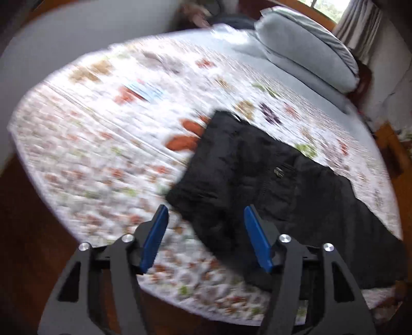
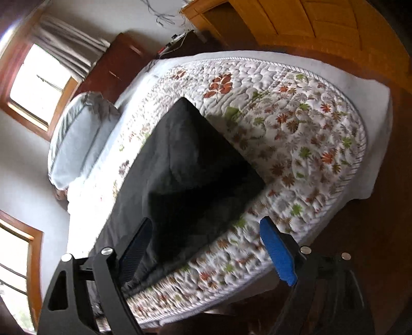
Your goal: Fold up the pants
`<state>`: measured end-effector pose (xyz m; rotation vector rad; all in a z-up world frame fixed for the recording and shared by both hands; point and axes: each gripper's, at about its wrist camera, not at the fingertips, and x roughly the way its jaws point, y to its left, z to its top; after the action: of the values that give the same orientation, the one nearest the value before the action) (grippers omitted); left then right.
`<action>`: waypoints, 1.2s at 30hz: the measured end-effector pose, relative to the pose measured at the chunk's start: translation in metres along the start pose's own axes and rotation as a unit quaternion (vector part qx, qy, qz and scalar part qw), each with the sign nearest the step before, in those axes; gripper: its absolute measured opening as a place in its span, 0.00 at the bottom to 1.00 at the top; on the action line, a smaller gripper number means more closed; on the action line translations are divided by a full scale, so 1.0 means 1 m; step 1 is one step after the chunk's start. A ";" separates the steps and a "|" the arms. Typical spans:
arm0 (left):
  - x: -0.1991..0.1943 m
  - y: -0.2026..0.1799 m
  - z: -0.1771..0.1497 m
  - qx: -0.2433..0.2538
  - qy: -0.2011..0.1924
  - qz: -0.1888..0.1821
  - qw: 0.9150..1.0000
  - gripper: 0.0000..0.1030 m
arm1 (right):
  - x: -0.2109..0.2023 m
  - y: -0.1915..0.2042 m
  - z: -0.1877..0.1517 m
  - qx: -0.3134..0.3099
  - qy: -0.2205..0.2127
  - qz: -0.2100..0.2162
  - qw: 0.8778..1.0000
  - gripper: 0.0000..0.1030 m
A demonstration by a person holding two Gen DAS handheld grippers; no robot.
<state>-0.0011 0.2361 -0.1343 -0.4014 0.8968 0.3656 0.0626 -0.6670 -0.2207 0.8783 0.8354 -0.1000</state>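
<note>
Black pants point(image 1: 270, 185) lie on a floral quilted bed point(image 1: 108, 144), running from the bed's middle toward its near right edge. A zip pocket shows on them. My left gripper point(image 1: 206, 234) is open and empty, hovering above the pants' near left corner. In the right wrist view the pants point(image 2: 190, 170) look partly folded, with one end draped over the bed's point(image 2: 296, 128) near edge. My right gripper point(image 2: 206, 244) is open and empty above that near end, its left finger over the dark cloth.
A grey pillow point(image 1: 306, 49) lies at the head of the bed, also in the right wrist view point(image 2: 77, 136). A dark wooden nightstand point(image 2: 116, 67) and a wooden wardrobe point(image 2: 296, 23) stand beyond the bed. Windows point(image 2: 38, 80) are on the left.
</note>
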 end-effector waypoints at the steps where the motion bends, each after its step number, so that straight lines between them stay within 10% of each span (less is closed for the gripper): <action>1: -0.009 -0.001 0.000 0.003 -0.013 0.009 1.000 0.60 | 0.003 0.001 0.003 0.004 -0.001 0.010 1.000 0.84; 10: -0.032 -0.074 -0.008 0.103 -0.048 -0.048 0.992 0.75 | 0.029 0.013 0.025 0.051 -0.012 0.058 0.997 0.87; 16: 0.005 -0.114 -0.022 0.149 -0.002 -0.061 0.987 0.76 | 0.046 0.039 0.041 0.012 0.014 0.010 1.000 0.25; 22: 0.038 -0.111 -0.034 0.160 0.041 -0.035 0.986 0.79 | 0.005 0.069 0.043 -0.037 -0.027 0.093 0.995 0.23; 28: 0.045 -0.109 -0.039 0.179 0.050 -0.031 0.982 0.83 | 0.031 0.009 0.031 0.012 0.034 -0.023 0.999 0.24; 36: 0.047 -0.110 -0.038 0.175 0.051 -0.029 0.983 0.85 | 0.035 0.003 0.019 -0.013 0.030 -0.040 0.999 0.20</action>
<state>0.0520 0.1288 -0.1736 -0.1211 1.0248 0.1287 0.0996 -0.6695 -0.2361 0.8265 0.9267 -0.1330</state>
